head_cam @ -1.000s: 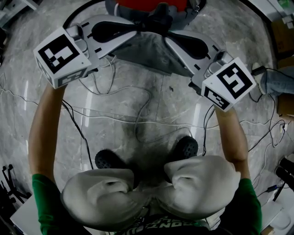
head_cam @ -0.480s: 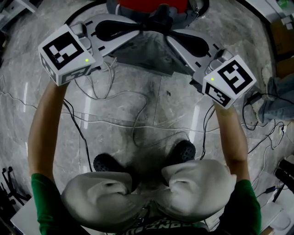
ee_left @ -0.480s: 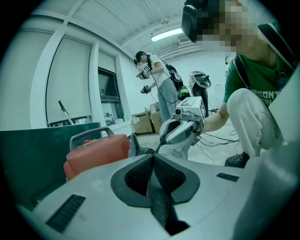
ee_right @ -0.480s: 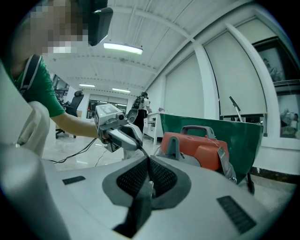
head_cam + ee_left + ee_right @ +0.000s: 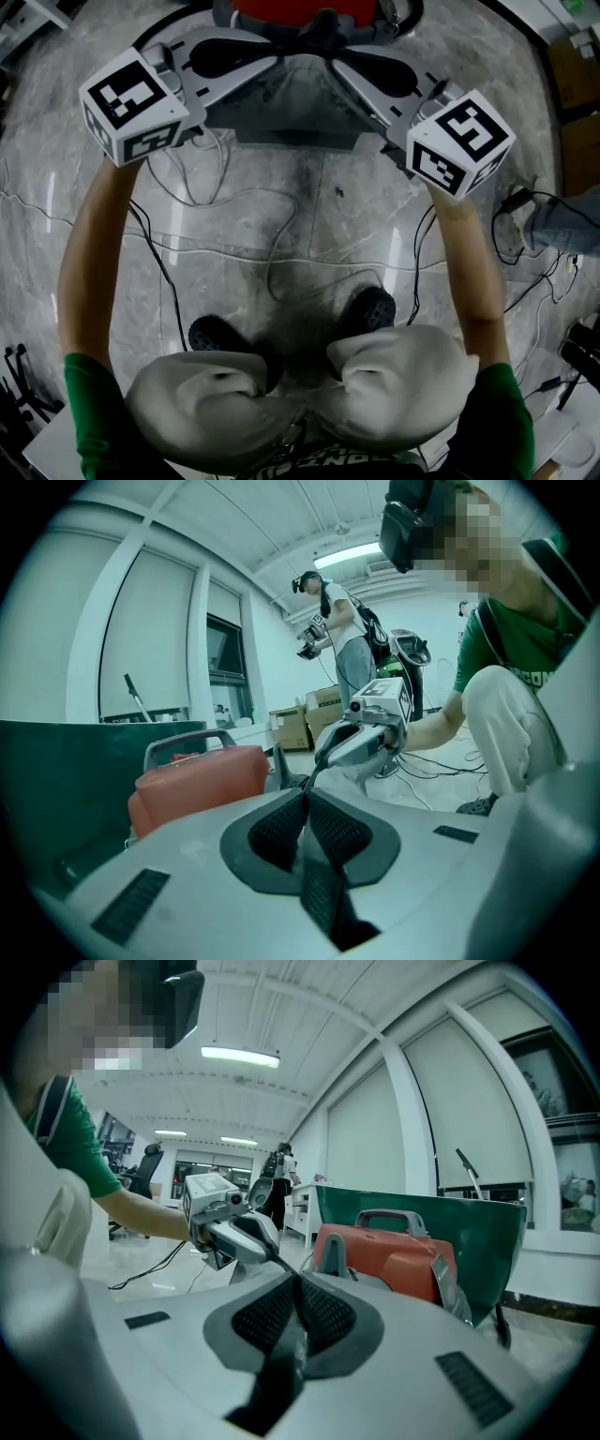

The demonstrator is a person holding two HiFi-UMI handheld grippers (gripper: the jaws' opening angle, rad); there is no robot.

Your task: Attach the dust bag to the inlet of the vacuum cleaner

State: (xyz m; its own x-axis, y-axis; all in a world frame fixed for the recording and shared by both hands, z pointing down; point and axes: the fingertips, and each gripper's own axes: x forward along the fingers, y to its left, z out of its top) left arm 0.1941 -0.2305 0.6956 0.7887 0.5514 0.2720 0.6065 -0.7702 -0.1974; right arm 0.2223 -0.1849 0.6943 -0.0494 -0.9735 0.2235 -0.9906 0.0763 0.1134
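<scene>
Your L gripper point(image 5: 305, 797) & R gripper point(image 5: 296, 1279) pinch bag point(image 5: 291, 108); R jaws just eased, bag between. Re-clamp, feed to vac point(image 5: 300, 9) at 12.

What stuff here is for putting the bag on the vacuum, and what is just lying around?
For the job:
bag
vacuum
left claw, pinching the bag
right claw, jaws just opening a little, bag between them

Lying about:
cables on the floor
boxes
</scene>
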